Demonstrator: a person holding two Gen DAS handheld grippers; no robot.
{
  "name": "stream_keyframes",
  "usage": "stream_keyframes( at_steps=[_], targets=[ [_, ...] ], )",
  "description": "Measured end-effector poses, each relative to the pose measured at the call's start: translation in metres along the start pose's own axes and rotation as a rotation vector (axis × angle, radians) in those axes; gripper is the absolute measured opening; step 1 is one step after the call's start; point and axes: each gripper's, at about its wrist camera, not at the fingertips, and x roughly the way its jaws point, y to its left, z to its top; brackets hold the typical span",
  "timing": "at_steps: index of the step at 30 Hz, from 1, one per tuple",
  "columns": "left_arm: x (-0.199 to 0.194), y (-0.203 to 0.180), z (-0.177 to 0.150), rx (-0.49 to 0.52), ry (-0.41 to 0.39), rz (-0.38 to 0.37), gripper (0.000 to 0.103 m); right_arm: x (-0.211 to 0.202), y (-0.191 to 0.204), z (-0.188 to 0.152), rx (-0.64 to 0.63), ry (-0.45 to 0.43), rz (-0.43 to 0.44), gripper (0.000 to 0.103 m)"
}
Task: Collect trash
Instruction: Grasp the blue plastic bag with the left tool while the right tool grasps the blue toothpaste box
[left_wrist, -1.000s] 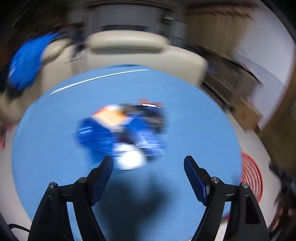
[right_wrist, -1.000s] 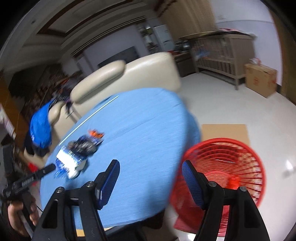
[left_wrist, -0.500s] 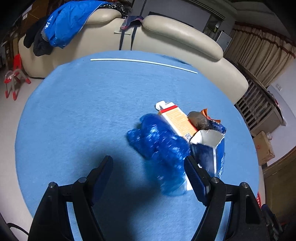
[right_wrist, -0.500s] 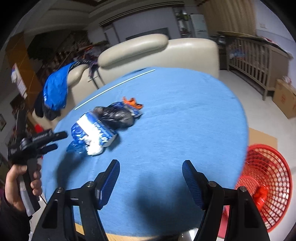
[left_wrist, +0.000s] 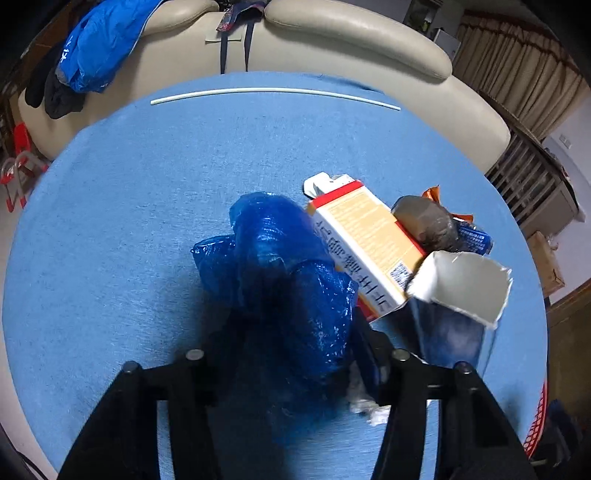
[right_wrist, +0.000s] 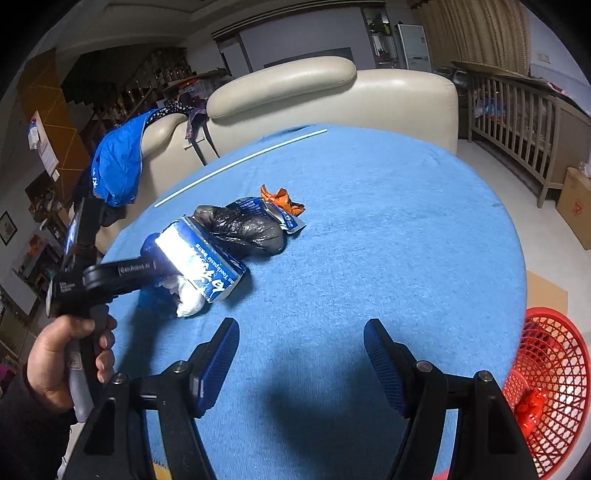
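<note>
A pile of trash lies on the round blue table (left_wrist: 110, 221): a crumpled blue plastic bag (left_wrist: 288, 280), an orange and white carton (left_wrist: 365, 243), a torn blue toothpaste box (left_wrist: 458, 291), a black bag (right_wrist: 247, 229), an orange wrapper (right_wrist: 280, 197) and white tissue (right_wrist: 188, 299). My left gripper (left_wrist: 295, 347) has its fingers closed around the blue plastic bag, which hides the fingertips. My right gripper (right_wrist: 301, 354) is open and empty above the table's near part. A red mesh basket (right_wrist: 546, 387) stands on the floor at the right.
A cream sofa (right_wrist: 332, 99) curves behind the table with a blue jacket (left_wrist: 99, 40) on it. A thin white rod (left_wrist: 273, 92) lies near the table's far edge. A wooden crib (right_wrist: 524, 125) and a cardboard box (right_wrist: 576, 199) stand at the right.
My left gripper moved forward onto the trash pile and closed around the blue plastic bag. My right gripper swung left from the red basket and now faces the table and pile.
</note>
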Motion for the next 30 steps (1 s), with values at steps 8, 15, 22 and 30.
stream_keyframes(
  at_steps=[8, 15, 22, 30],
  targets=[
    [-0.022, 0.028, -0.005, -0.009, -0.037, -0.024, 0.027, 0.027, 0.026, 0.01, -0.088, 0.037, 0.035, 0.073],
    [-0.039, 0.052, -0.019, 0.022, -0.039, 0.008, 0.028, 0.063, 0.067, 0.035, -0.183, 0.056, 0.12, 0.073],
    [-0.035, 0.067, -0.013, -0.012, -0.038, -0.026, 0.068, 0.108, 0.095, 0.052, -0.243, 0.106, 0.125, 0.073],
    [-0.039, 0.073, -0.003, -0.036, -0.066, -0.011, 0.076, 0.13, 0.088, 0.053, -0.18, 0.152, 0.187, 0.048]
  ],
)
